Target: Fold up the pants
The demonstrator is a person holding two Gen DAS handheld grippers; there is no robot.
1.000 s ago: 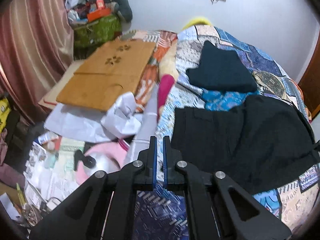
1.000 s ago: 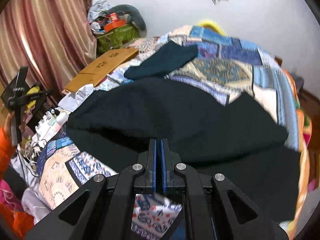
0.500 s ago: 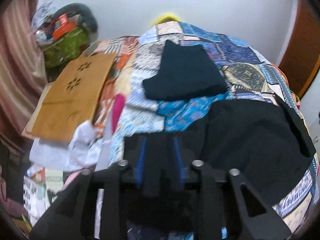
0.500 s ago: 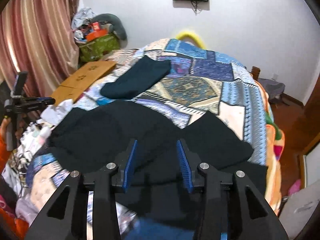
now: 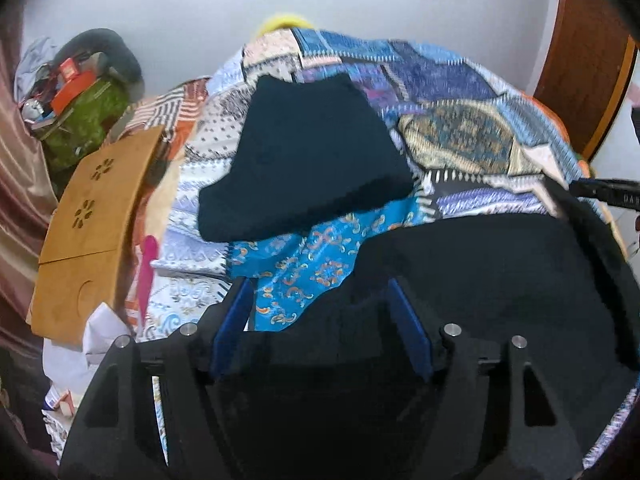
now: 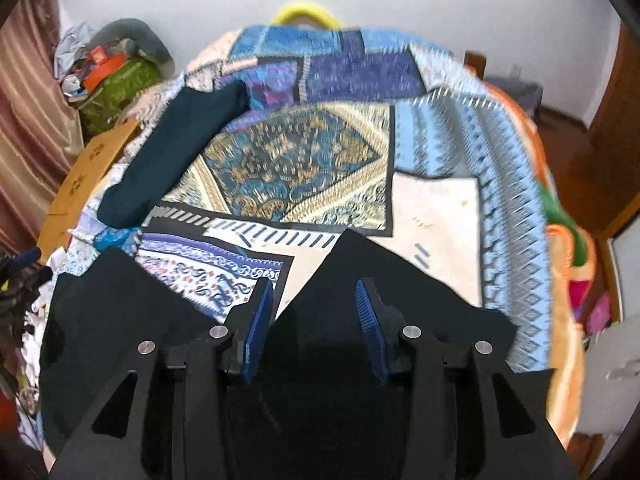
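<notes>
Nearest, the left gripper (image 5: 320, 312) and the right gripper (image 6: 314, 312) both stand with jaws apart, gripping nothing, over the black pants (image 5: 480, 280) spread across the near edge of the bed (image 6: 436, 200). Farther on, a folded dark garment (image 5: 304, 160) lies toward the bed's left edge, beside a wooden board (image 5: 96, 216).

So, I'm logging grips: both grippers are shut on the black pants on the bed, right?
No. Both wrist views show the left gripper and right gripper open over the black pants on the bed.
</notes>
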